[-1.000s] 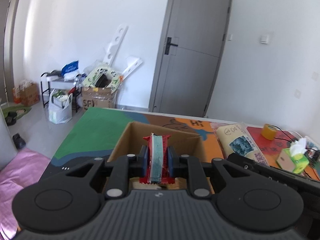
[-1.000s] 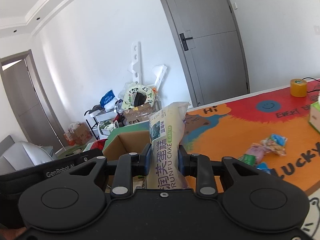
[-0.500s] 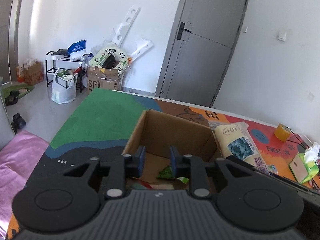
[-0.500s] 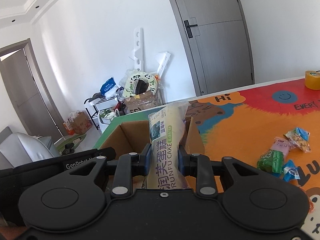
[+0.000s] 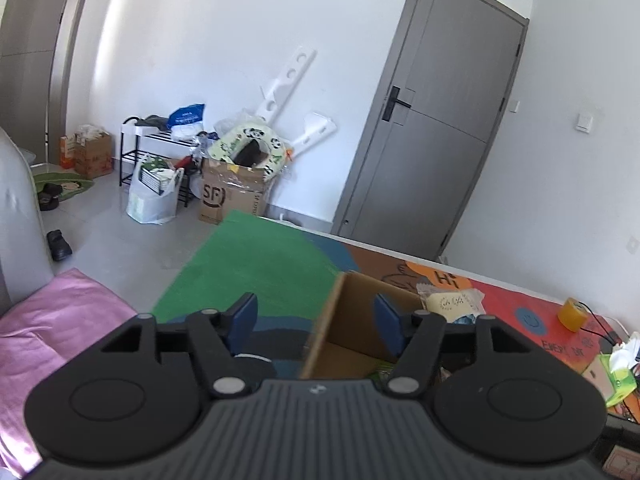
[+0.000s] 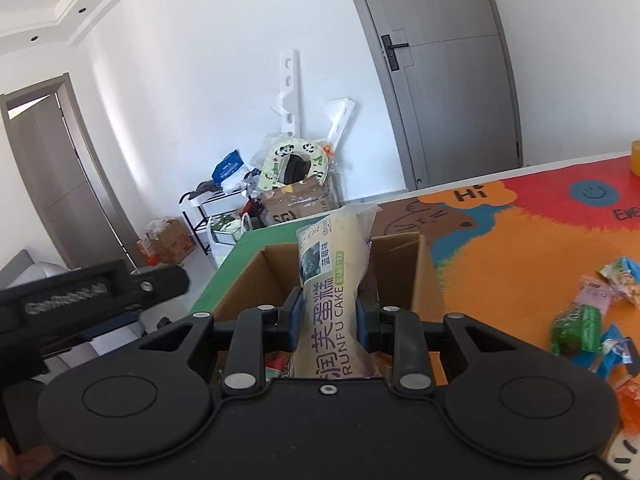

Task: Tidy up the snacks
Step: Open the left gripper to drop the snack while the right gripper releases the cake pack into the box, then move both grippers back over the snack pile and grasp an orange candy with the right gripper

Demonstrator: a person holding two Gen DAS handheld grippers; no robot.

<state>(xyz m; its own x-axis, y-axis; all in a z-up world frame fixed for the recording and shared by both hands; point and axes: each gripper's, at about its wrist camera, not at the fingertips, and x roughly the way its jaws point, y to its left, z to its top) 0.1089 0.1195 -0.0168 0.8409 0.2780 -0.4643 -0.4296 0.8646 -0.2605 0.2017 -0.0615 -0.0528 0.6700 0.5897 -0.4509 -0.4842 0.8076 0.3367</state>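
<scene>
My right gripper is shut on a pale yellow Runfu cake packet, which it holds upright over the open cardboard box. In the left wrist view my left gripper has its jaws opening, with nothing between the blue pads. It hovers over the left wall of the cardboard box. The cake packet shows past the box's far right corner. Loose snack packets lie on the orange mat to the right of the box. The left gripper's body shows at the left of the right wrist view.
The colourful play mat covers the table. A yellow tape roll and a green tissue box sit at the right. Beyond the table stand a grey door, a shoe rack and boxes. A pink cloth lies at the left.
The left gripper let go of the red snack packet into the box, opened wide and shifted left to the box's wall. The right gripper brought the cake packet closer over the box.
</scene>
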